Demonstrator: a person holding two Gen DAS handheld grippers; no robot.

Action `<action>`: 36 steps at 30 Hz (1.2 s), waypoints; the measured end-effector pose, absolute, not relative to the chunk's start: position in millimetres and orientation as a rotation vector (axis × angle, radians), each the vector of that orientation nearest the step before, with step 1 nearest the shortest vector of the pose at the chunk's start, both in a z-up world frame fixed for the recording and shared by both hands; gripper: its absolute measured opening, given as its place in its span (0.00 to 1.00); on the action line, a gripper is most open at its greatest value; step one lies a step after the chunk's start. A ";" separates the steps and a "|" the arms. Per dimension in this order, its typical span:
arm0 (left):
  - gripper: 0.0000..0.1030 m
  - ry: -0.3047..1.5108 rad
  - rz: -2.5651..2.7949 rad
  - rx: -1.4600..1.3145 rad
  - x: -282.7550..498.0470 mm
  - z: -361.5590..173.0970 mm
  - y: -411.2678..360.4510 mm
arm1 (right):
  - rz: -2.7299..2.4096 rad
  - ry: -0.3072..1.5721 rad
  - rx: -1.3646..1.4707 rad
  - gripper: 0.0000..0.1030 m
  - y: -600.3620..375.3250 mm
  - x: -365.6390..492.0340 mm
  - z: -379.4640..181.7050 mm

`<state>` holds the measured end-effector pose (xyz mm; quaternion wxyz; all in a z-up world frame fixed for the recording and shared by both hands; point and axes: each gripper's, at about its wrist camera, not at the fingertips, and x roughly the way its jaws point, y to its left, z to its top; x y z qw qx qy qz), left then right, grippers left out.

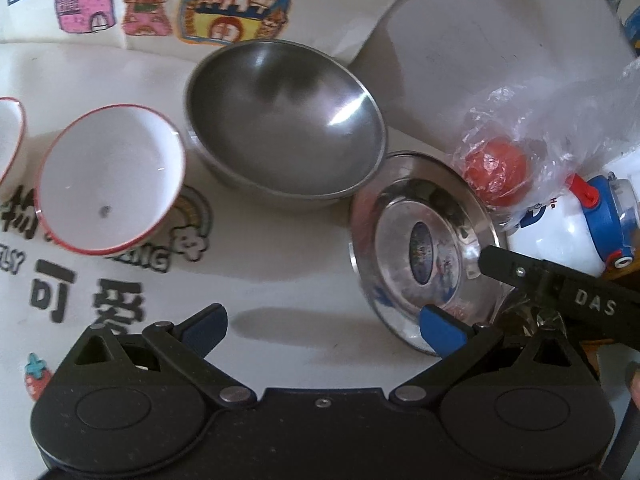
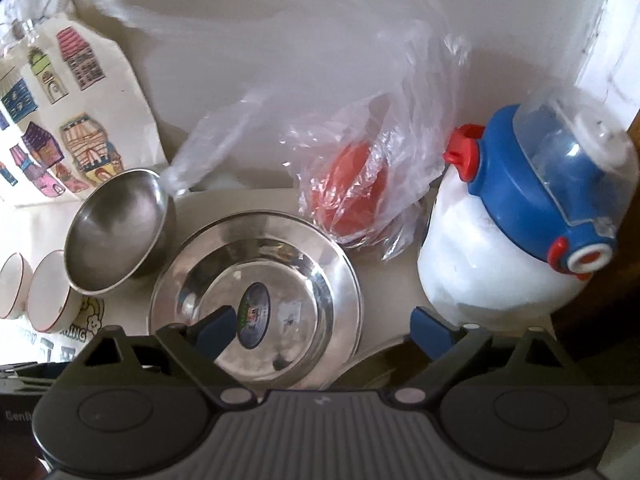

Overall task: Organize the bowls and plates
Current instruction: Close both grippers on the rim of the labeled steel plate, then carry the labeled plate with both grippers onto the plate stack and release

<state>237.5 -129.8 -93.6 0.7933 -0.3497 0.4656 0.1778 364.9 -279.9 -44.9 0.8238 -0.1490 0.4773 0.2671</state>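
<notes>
Nearest to us, our left tongs [image 1: 322, 326] are released, their blue fingertips [image 1: 442, 330] spread wide above the worktop [image 1: 280, 280] with its printed cloth, and nothing is between them. The right fingertip already overlaps the near rim of the shiny round steel plate [image 1: 420, 256]; the rest of the plate lies to the right and a little farther. Our right tongs [image 2: 324, 330] are also released and empty. In the right wrist view their left fingertip stands over this same plate, whose middle lies just ahead and to the left, so we judge the right hand is the nearer one for taking it. A round plate has no long axis, so any part of the rim can serve.

Just behind the plate, to the left, stands the large matte steel bowl [image 1: 286, 124], with its rim very close to the plate; we cannot tell if they touch. Farther left are the white ceramic bowl with a red rim [image 1: 110, 174] and a second one like it [image 1: 10, 136] at the edge. At the far right lie a red round object in a clear plastic bag [image 2: 354, 196] and a white bottle with a blue lid [image 2: 520, 224], close to the plate.
</notes>
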 end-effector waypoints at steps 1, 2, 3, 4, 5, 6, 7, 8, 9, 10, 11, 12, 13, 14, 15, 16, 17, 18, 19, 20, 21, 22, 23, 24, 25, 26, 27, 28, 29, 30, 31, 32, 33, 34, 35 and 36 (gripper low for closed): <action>0.99 0.998 0.383 -0.747 240.1 -93.5 -130.7 | 0.570 1.019 -0.314 0.88 -280.4 367.1 -47.2; 0.98 0.995 0.384 -0.742 243.3 -93.6 -131.9 | 0.571 1.025 -0.314 0.86 -280.4 369.0 -49.5; 0.97 0.992 0.383 -0.739 246.0 -93.6 -132.6 | 0.572 1.029 -0.315 0.84 -280.5 371.2 -52.1; 0.96 0.987 0.380 -0.739 248.5 -93.5 -133.0 | 0.575 1.031 -0.316 0.81 -280.6 372.8 -54.3; 0.95 0.979 0.379 -0.737 250.6 -93.0 -133.2 | 0.578 1.032 -0.320 0.80 -280.5 374.2 -56.5; 0.92 0.970 0.378 -0.734 252.6 -92.4 -133.6 | 0.578 1.033 -0.326 0.78 -280.2 375.3 -58.9; 0.90 0.963 0.374 -0.731 255.4 -92.0 -133.9 | 0.577 1.034 -0.329 0.76 -280.2 376.4 -60.6; 0.88 0.957 0.372 -0.729 257.5 -91.3 -134.1 | 0.578 1.037 -0.328 0.75 -280.3 377.7 -62.3; 0.84 0.950 0.367 -0.731 260.0 -90.7 -134.0 | 0.579 1.041 -0.325 0.72 -280.3 379.7 -63.3; 0.80 0.943 0.361 -0.735 261.6 -91.0 -134.0 | 0.579 1.045 -0.321 0.68 -280.5 381.0 -64.5; 0.78 0.939 0.358 -0.740 262.9 -91.4 -133.9 | 0.580 1.050 -0.318 0.65 -280.1 381.3 -65.5; 0.74 0.935 0.353 -0.745 264.1 -91.8 -133.8 | 0.578 1.054 -0.316 0.59 -280.3 382.1 -66.5; 0.69 0.932 0.349 -0.750 265.0 -92.1 -133.4 | 0.578 1.057 -0.314 0.55 -280.5 382.9 -67.4; 0.66 0.930 0.345 -0.755 266.2 -92.7 -133.2 | 0.577 1.060 -0.311 0.54 -280.6 383.1 -68.5; 0.61 0.929 0.340 -0.760 266.6 -93.0 -132.8 | 0.576 1.065 -0.308 0.49 -280.6 383.3 -69.8; 0.55 0.928 0.335 -0.765 267.2 -93.7 -132.8 | 0.575 1.071 -0.303 0.44 -280.7 383.3 -70.9; 0.53 0.929 0.329 -0.770 267.9 -94.5 -132.6 | 0.571 1.075 -0.300 0.41 -280.6 383.1 -71.7; 0.50 0.929 0.322 -0.775 268.1 -95.3 -132.5 | 0.567 1.076 -0.301 0.36 -280.2 382.1 -71.9; 0.47 0.927 0.314 -0.782 268.2 -96.2 -132.1 | 0.559 1.073 -0.306 0.33 -279.1 380.2 -71.8; 0.45 0.924 0.309 -0.786 268.0 -97.1 -132.1 | 0.557 1.071 -0.302 0.31 -281.5 379.5 -71.0; 0.39 0.923 0.302 -0.789 267.7 -98.0 -132.2 | 0.554 1.072 -0.293 0.27 -280.3 379.0 -71.6; 0.38 0.926 0.298 -0.789 269.3 -99.3 -132.6 | 0.549 1.075 -0.284 0.25 -280.4 378.3 -71.6; 0.37 0.930 0.304 -0.784 268.6 -99.6 -132.7 | 0.546 1.078 -0.276 0.24 -281.3 377.5 -70.9; 0.35 0.933 0.305 -0.785 267.5 -100.3 -132.1 | 0.541 1.080 -0.268 0.24 -281.9 376.6 -70.4; 0.32 0.934 0.305 -0.788 263.3 -99.6 -129.5 | 0.538 1.084 -0.263 0.23 -280.4 376.2 -70.6; 0.31 0.935 0.307 -0.793 261.5 -100.0 -127.9 | 0.535 1.091 -0.254 0.23 -281.4 375.5 -69.7; 0.31 0.938 0.307 -0.798 259.5 -100.2 -126.3 | 0.532 1.100 -0.244 0.23 -283.0 374.6 -68.8; 0.31 0.940 0.306 -0.801 257.9 -100.3 -125.7 | 0.528 1.108 -0.233 0.22 -284.5 373.1 -68.1; 0.31 0.940 0.306 -0.802 256.2 -100.2 -125.3 | 0.525 1.112 -0.223 0.22 -286.1 371.2 -67.1; 0.31 0.942 0.304 -0.802 254.1 -100.1 -125.1 | 0.523 1.115 -0.217 0.22 -286.5 369.0 -66.3; 0.31 0.943 0.303 -0.801 252.2 -99.9 -125.1 | 0.521 1.118 -0.214 0.22 -287.1 366.2 -65.7; 0.31 0.944 0.302 -0.798 250.7 -99.8 -125.6 | 0.522 1.120 -0.214 0.21 -287.3 363.2 -65.3; 0.31 0.945 0.302 -0.795 247.9 -99.8 -125.2 | 0.526 1.122 -0.213 0.21 -287.9 361.9 -66.0; 0.31 0.945 0.303 -0.793 246.1 -99.6 -125.0 | 0.529 1.121 -0.210 0.21 -288.5 359.2 -66.1; 0.31 0.943 0.302 -0.794 244.1 -99.3 -124.3 | 0.530 1.120 -0.208 0.21 -289.1 356.9 -66.2; 0.31 0.939 0.300 -0.795 243.0 -98.3 -124.6 | 0.531 1.117 -0.206 0.21 -289.6 355.0 -65.8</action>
